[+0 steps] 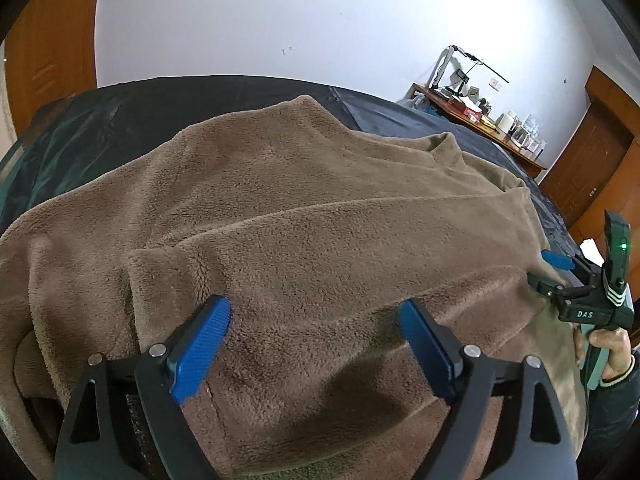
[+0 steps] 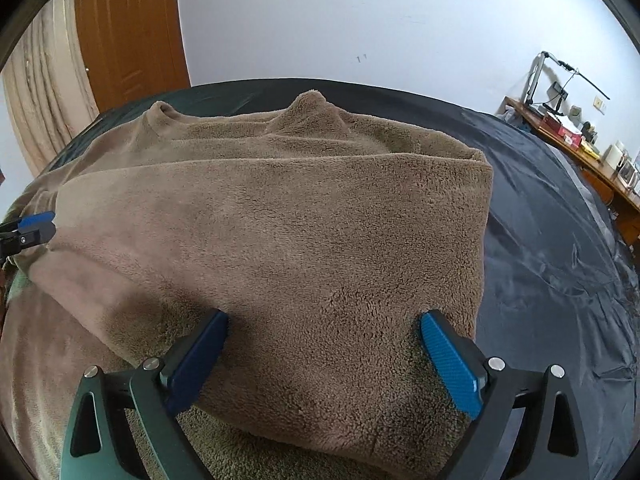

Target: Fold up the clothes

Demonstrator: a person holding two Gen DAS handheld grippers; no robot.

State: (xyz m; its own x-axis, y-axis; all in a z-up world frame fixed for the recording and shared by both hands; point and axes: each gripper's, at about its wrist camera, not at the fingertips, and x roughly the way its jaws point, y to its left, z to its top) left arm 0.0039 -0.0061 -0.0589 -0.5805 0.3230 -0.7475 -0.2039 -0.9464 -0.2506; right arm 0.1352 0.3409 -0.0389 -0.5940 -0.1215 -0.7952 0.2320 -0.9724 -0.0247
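Note:
A brown fleece sweater (image 1: pixel 304 208) lies spread on a bed with a dark sheet (image 1: pixel 120 120), its collar (image 1: pixel 440 142) at the far right. One side is folded over the body, and the fold's edge (image 2: pixel 482 240) runs along the right in the right wrist view. My left gripper (image 1: pixel 314 306) hovers open just above the near part of the fleece, nothing pinched between its blue pads (image 1: pixel 200 344). My right gripper (image 2: pixel 324 318) is also open, wide over the folded layer. Each gripper shows in the other's view: the right gripper (image 1: pixel 550 272) at the garment's right edge, the left gripper (image 2: pixel 32 226) at its left edge.
A wooden desk (image 1: pixel 480 128) with a lamp, boxes and jars stands along the white wall at the right. Brown wooden doors (image 2: pixel 128 32) are at the left, and a further door (image 1: pixel 592 168) at the right. Bare dark sheet (image 2: pixel 552 240) lies right of the sweater. A hand (image 1: pixel 612 352) grips the right tool.

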